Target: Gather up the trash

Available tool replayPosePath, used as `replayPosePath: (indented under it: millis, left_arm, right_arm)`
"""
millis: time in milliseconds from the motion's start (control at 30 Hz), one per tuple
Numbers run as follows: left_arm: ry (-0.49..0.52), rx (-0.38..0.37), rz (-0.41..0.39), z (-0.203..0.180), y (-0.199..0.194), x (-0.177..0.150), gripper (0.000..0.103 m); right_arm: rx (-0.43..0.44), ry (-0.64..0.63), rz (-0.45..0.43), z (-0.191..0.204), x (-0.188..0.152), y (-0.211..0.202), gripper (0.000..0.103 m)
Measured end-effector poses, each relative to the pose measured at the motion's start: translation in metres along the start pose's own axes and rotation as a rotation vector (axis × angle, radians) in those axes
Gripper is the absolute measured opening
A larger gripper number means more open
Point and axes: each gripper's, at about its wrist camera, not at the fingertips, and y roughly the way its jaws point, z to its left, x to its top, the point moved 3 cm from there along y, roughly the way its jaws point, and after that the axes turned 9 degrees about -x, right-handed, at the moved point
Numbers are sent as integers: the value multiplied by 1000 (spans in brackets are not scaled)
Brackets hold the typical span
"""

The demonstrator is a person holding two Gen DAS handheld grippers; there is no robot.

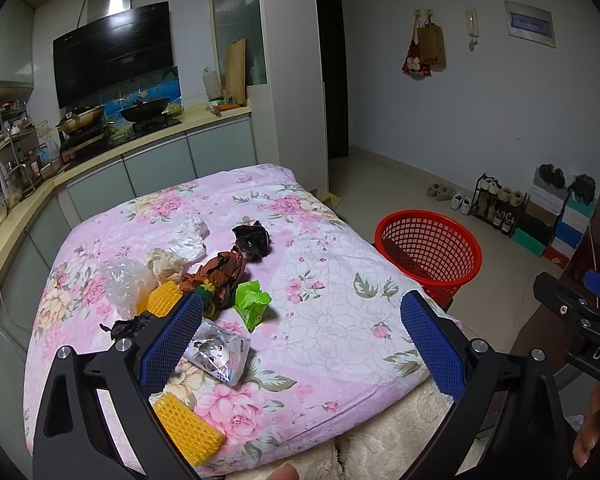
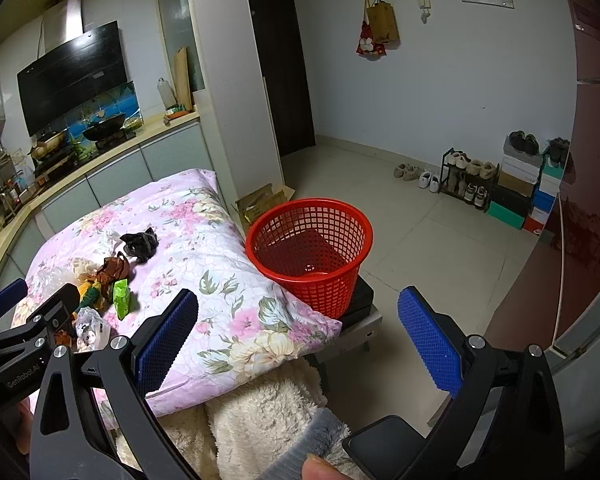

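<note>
Both grippers, left (image 1: pixel 300 332) and right (image 2: pixel 298 340), gape empty; light wrappers (image 1: pixel 216 354) may slip before reaching the far-right basket (image 2: pixel 308 254).

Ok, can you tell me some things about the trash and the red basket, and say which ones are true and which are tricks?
1. The red basket has trash piled inside it. False: it looks empty.
2. The green wrapper lies on the flowery quilt. True.
3. The left gripper is squeezing the yellow foam net. False: it is open and holds nothing; the net lies on the quilt by its left finger.
4. The right gripper is open and holds nothing. True.
5. The red basket stands in the middle of the quilt. False: it stands beside the quilt's edge, on a dark stand.
</note>
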Motion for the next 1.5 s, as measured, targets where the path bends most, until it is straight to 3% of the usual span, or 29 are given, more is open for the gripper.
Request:
replayPosePath:
  millis: [767,1233,1367,1500]
  left_arm:
    - [-1,4,-3,3,-1,-1,96]
    - [-60,22,18,22,3,-12,96]
    - [-88,41,22,41,2,-13,96]
    - [-170,124,16,95,-7,-15,96]
  right_arm:
    - [-7,-6,1,0,1,0,97]
    - [-17,-19,24,6,-7,12,97]
    - [-16,-29,40,8,-10,21,97]
    - [9,-91,80,24,-19,38,97]
